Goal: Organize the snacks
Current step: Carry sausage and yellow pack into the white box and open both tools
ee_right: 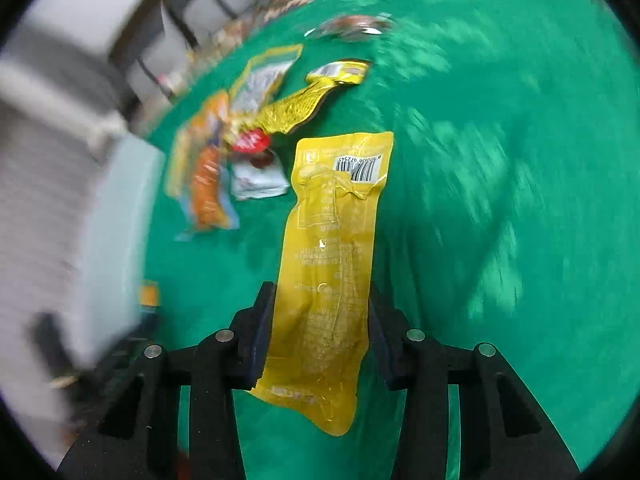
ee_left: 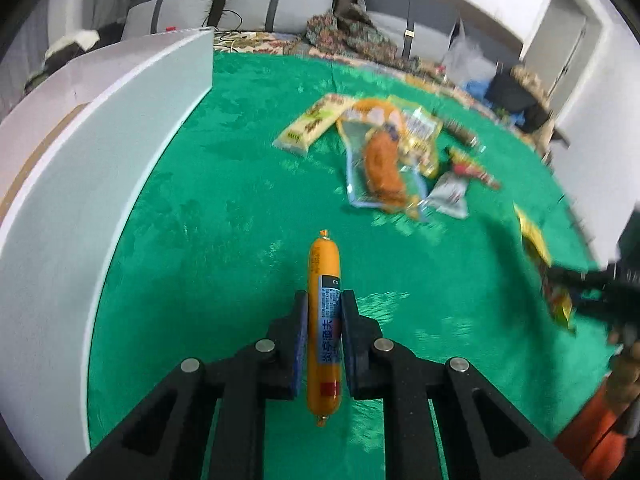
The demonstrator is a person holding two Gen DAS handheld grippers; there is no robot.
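Note:
My left gripper (ee_left: 324, 300) is shut on an orange sausage stick (ee_left: 323, 280) with a blue label, held lengthwise above the green cloth (ee_left: 224, 200). My right gripper (ee_right: 322, 296) is shut on a long yellow snack pouch (ee_right: 332, 248) with a barcode at its far end, also above the cloth. A pile of snack packets (ee_left: 384, 156) lies at the far middle of the table; it also shows blurred in the right wrist view (ee_right: 240, 136). The right gripper with its pouch shows at the right edge of the left wrist view (ee_left: 560, 280).
A white box (ee_left: 92, 152) with a tall side wall stands along the table's left. It shows blurred in the right wrist view (ee_right: 112, 216). A grey sofa (ee_left: 280, 4) with clutter lies behind the table. The view from the right wrist is motion-blurred.

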